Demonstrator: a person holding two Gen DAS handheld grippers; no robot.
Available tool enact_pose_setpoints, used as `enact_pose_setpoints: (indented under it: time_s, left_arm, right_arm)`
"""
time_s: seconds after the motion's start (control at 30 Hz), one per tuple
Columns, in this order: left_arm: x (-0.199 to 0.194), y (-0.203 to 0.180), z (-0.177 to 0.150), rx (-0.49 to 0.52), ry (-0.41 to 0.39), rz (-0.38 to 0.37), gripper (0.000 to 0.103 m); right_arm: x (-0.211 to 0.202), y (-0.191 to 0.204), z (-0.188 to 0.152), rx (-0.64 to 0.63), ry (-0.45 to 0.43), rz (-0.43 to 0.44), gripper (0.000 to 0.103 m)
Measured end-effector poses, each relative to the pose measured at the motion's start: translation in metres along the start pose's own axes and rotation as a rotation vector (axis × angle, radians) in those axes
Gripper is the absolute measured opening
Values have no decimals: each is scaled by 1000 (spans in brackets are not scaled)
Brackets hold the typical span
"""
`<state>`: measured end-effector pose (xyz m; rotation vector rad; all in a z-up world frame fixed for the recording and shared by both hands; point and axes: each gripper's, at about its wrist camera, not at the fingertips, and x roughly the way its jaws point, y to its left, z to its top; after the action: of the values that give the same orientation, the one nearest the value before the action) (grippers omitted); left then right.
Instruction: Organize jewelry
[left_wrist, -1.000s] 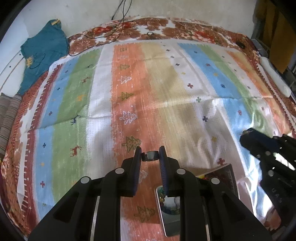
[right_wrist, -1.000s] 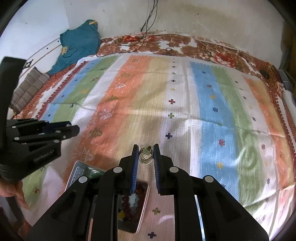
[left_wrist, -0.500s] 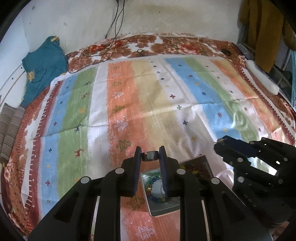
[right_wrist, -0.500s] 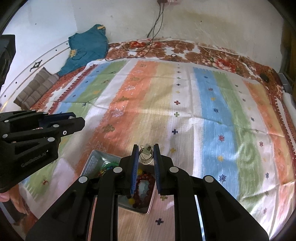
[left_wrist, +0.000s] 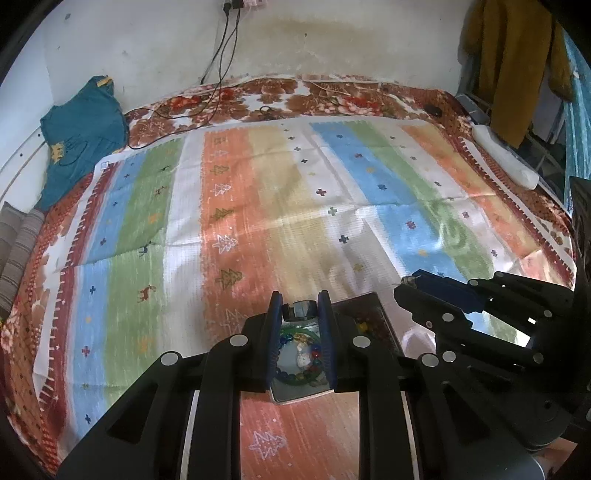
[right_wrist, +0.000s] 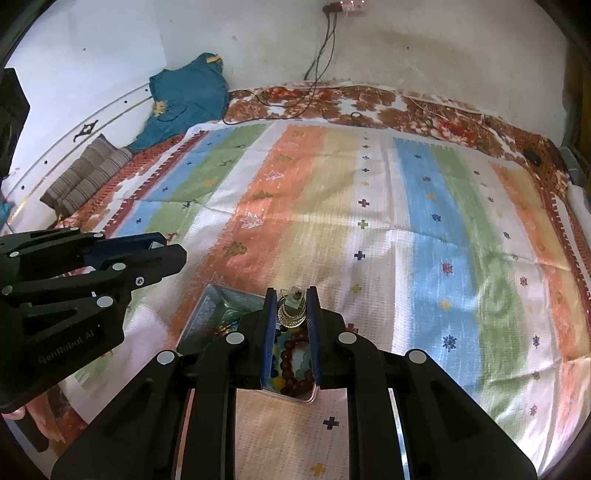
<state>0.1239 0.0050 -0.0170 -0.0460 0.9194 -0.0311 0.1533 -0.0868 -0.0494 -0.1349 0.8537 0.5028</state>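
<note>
My left gripper is shut on a small dark ring, held above a metal tin that holds a multicoloured bead bracelet. My right gripper is shut on a gold dangling earring, held above the same tin, where a dark red bead bracelet lies. The right gripper also shows in the left wrist view, to the right of the tin. The left gripper also shows in the right wrist view, to the left.
The tin lies on a striped, patterned bedsheet. A teal garment and striped cushions lie at the far left. Cables hang from a wall socket. A white bolster lies at the right edge.
Both grippers have risen and drawn back while keeping their jewelry. More of the tin and its bracelets shows under the fingers now.
</note>
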Motion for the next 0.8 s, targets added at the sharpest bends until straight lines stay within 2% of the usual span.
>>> enact_pose_setpoints:
  time_s: [0.17,0.23,0.3,0.47,0.5,0.53,0.7,0.8]
  left_arm:
    - [0,4,-1,-44,-4,-39,21]
    - [1,7,0,-69,0,-62,27]
    - [-1,9,0,-82,-4,-62,29]
    - [-14,19,-7,-116,-18,-55,38]
    - [-16,20,-10,-115,-14,-50,46]
    - [-19,22,-13,-117,-20,-44,47]
    - [-29,28,-22,-134,-32,-42,50]
    - [-37,27,-29,-119,-42,-32,60]
  right_arm:
    - [2,3,-3,-3,18,-5,18]
    - [2,1,-4,3,20,-3,28]
    - [-1,-2,-3,9,14,2,34]
    - [-9,-6,-7,18,2,-16,41]
    - [-11,-6,-8,18,0,-19,46]
    - [-12,-7,-9,19,-1,-18,50]
    - [-24,-6,-15,11,-20,-22,55]
    - [-34,-6,-19,5,-37,-13,62]
